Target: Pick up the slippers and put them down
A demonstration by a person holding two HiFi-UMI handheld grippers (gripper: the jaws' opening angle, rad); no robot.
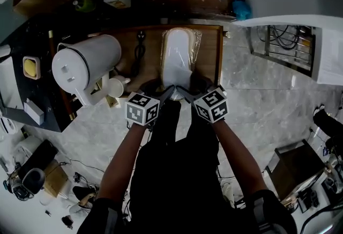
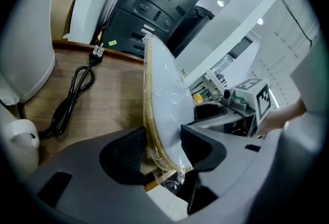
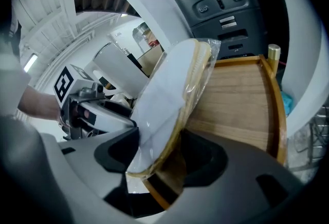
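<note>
Slippers (image 1: pixel 177 56): one clear-wrapped white pack with tan sole (number inside not discernible), set lengthwise over wooden tabletop (image 1: pixel 206 53), near end at the table's front edge. Grippers: two. Left gripper (image 1: pixel 165 93): clamped across the pack's near end, one pad on sole, one on white face. Right gripper (image 1: pixel 186 93): clamped likewise, just beside. Forearms: two, bare, stretched forward side by side, converging, both tools tilted downward. Also listed: one white jug (image 1: pixel 86 66), one black power cord (image 1: pixel 139 48).

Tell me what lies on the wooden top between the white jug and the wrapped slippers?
A coiled black power cord, shown in head and left gripper views.
</note>
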